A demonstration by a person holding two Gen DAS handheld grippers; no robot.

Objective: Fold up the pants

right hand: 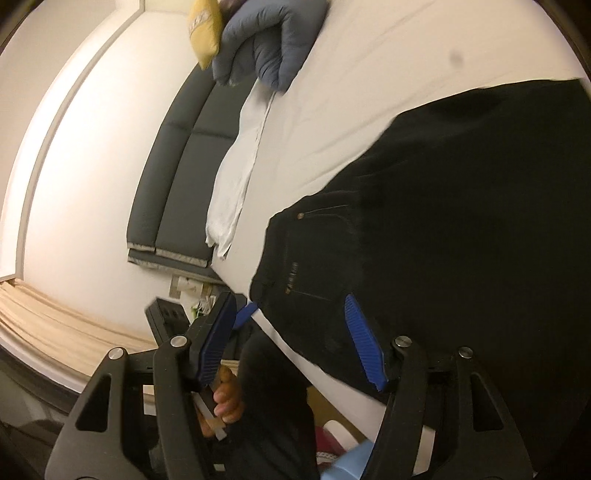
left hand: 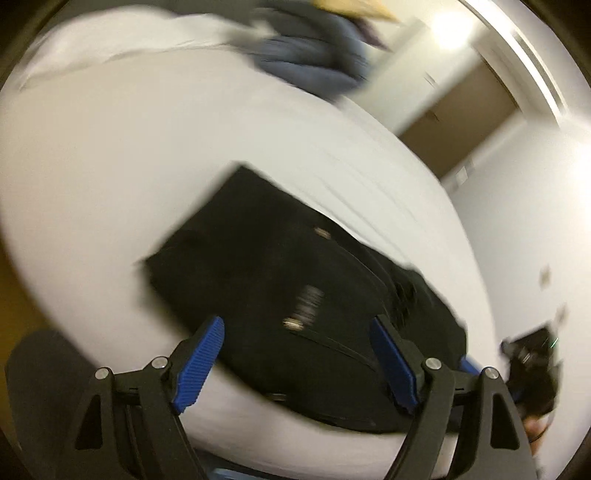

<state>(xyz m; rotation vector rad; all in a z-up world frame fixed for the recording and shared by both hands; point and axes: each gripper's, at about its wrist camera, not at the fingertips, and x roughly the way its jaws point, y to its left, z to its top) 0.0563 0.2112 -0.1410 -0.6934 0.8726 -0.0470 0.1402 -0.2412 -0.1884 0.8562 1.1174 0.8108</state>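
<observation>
Black pants point(left hand: 258, 258) lie folded into a compact stack on the white bed point(left hand: 110, 166), with rivets and a label showing on top. My left gripper point(left hand: 297, 325) hovers over their near edge, open, with nothing between its blue pads. In the right wrist view the same pants point(right hand: 461, 221) fill the right side, reaching the bed point(right hand: 369, 74) edge. My right gripper point(right hand: 289, 301) is open above the pants' corner and holds nothing. A hand point(right hand: 225, 398) grips the other tool below its left finger.
A grey-blue quilt point(right hand: 269, 40) and a yellow pillow point(right hand: 205, 29) lie at the head of the bed, beside a white pillow point(right hand: 236, 177) and a dark padded headboard point(right hand: 177, 166). The quilt point(left hand: 314, 48) appears blurred in the left wrist view. White walls surround the bed.
</observation>
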